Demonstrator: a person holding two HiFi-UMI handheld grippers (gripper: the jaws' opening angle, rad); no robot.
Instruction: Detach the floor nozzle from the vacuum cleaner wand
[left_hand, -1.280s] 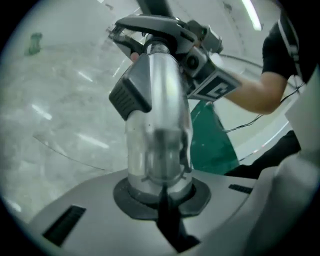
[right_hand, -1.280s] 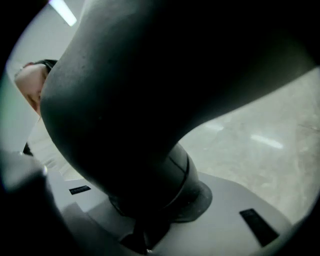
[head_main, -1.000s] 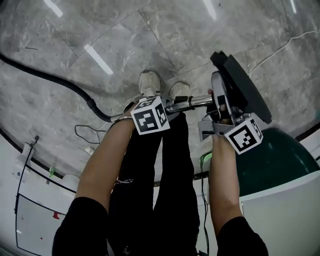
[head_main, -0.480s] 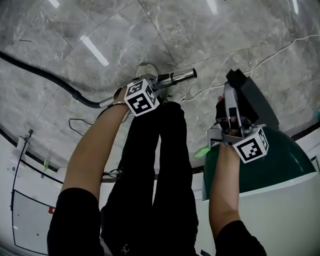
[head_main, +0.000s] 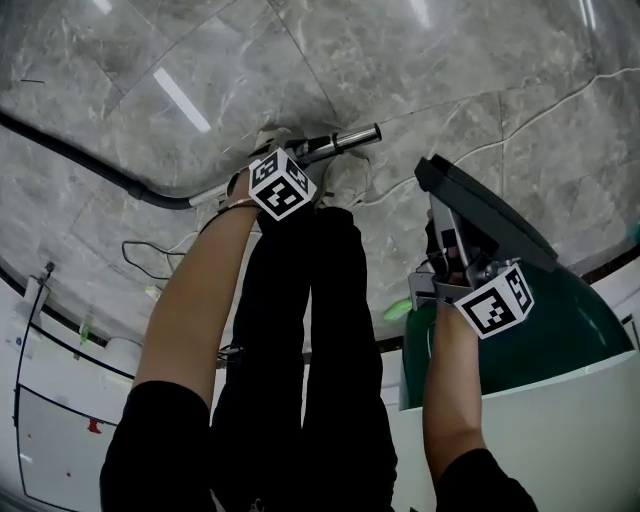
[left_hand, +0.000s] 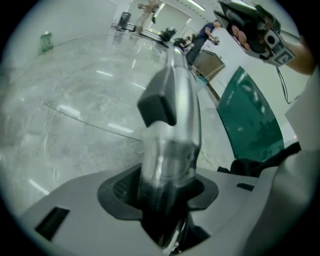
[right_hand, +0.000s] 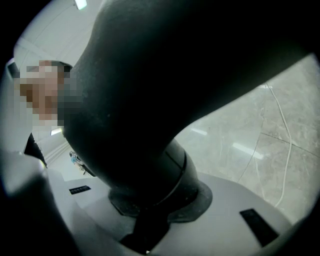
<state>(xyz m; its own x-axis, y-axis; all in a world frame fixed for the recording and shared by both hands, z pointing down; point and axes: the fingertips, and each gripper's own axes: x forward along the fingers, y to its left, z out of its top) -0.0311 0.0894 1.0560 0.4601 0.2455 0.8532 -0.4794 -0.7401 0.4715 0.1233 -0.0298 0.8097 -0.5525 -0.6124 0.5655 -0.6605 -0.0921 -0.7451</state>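
Already apart: nozzle and wand in separate claws

Start at the left claw (left_hand: 167, 205). Its jaws have just been opening, and the wand (left_hand: 172, 115) runs up between them. The ribbed dark pads show on either side of the chrome tube and stand just off it rather than pressing on it. A black catch (left_hand: 157, 107) sits on the tube's upper side. In the head view the wand sticks out past the claw toward the right. Its bare chrome end is free, above the person's shoes (head_main: 345, 180). Behind the claw a black hose (head_main: 90, 160) curves away across the grey marble floor (head_main: 400, 60) toward the left.

At the right claw (right_hand: 155, 200) the jaws are closed on the round black neck of the nozzle (right_hand: 150, 100), which fills most of that claw's own view. In the head view the nozzle's flat black head is held tilted above the claw. It is well apart from the wand's end and sits over the edge of a dark green panel (head_main: 560, 330) with a white rim.
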